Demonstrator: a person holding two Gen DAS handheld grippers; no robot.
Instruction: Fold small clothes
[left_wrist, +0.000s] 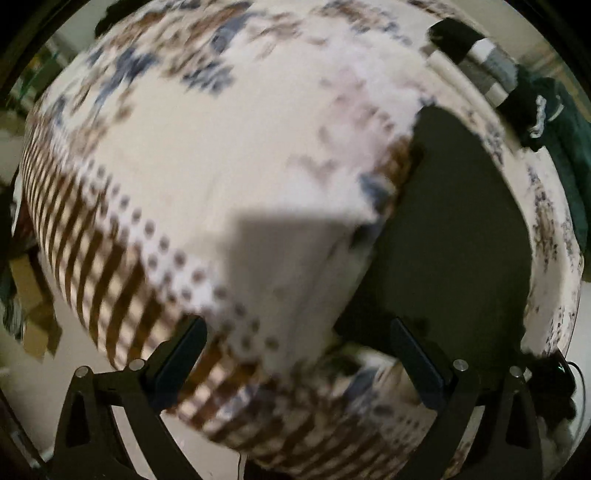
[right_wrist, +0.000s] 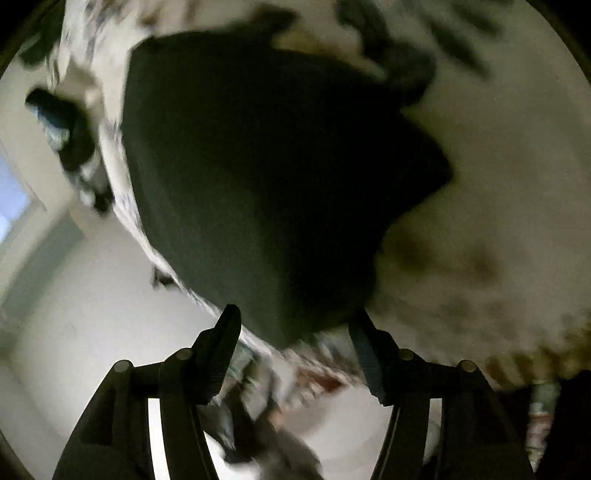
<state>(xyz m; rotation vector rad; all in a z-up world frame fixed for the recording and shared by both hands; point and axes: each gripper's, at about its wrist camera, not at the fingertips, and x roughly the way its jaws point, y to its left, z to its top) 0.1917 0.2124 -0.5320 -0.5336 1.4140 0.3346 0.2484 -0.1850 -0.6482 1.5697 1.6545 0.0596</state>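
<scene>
Biggest thing here is the patterned cloth (left_wrist: 177, 155), cream with brown stripes, dots and blue-brown blotches, spread over a raised surface and filling most of the left wrist view. Everything's pretty smeared with blur, so details are rough.

Lying on top of it is a dark garment (left_wrist: 454, 229), a flat dark shape off to the right in the left view, and it takes up the middle of the right wrist view (right_wrist: 266, 177). Its near edge sits right at the tips of the right gripper.

Up in the far right corner there's a pile of other clothes (left_wrist: 491, 70), black with white and grey stripes, plus something dark green next to it.

Left gripper (left_wrist: 295, 354) has its fingers spread wide over the patterned cloth, nothing clamped. Right gripper (right_wrist: 295, 332) is also standing apart, fingers either side of the dark garment's edge, not pinching it as far as I can see.
</scene>
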